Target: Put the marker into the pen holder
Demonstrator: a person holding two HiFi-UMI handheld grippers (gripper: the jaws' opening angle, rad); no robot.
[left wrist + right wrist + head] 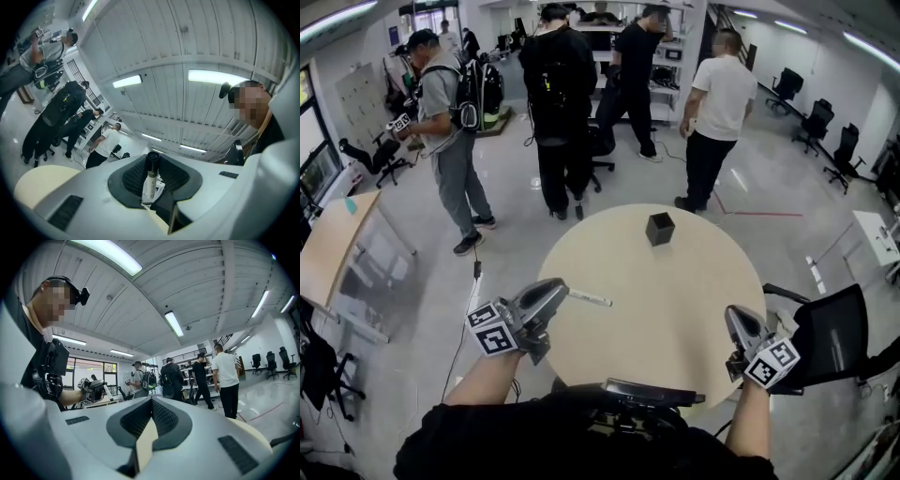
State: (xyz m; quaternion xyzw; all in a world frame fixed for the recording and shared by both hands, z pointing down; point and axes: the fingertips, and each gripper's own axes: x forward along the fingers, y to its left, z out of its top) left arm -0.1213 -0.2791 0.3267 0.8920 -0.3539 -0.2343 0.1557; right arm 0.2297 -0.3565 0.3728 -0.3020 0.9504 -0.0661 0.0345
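Your right gripper (pixel 151 401) shows its jaws pressed together, nothing between them; off left, your left gripper (pixel 96 390) grips the marker (pixel 107 391).

A round, cream-coloured, smooth-topped table (pixel 656 309) stands on a glossy pale grey floor (pixel 787 187). A small black square-sided pen holder (pixel 659 228) sits upright on it, near the far edge, about midway between the table's left and right sides.

Round table (pixel 675 309); people (pixel 558 94) standing beyond; black chair (pixel 830 328) beside table.
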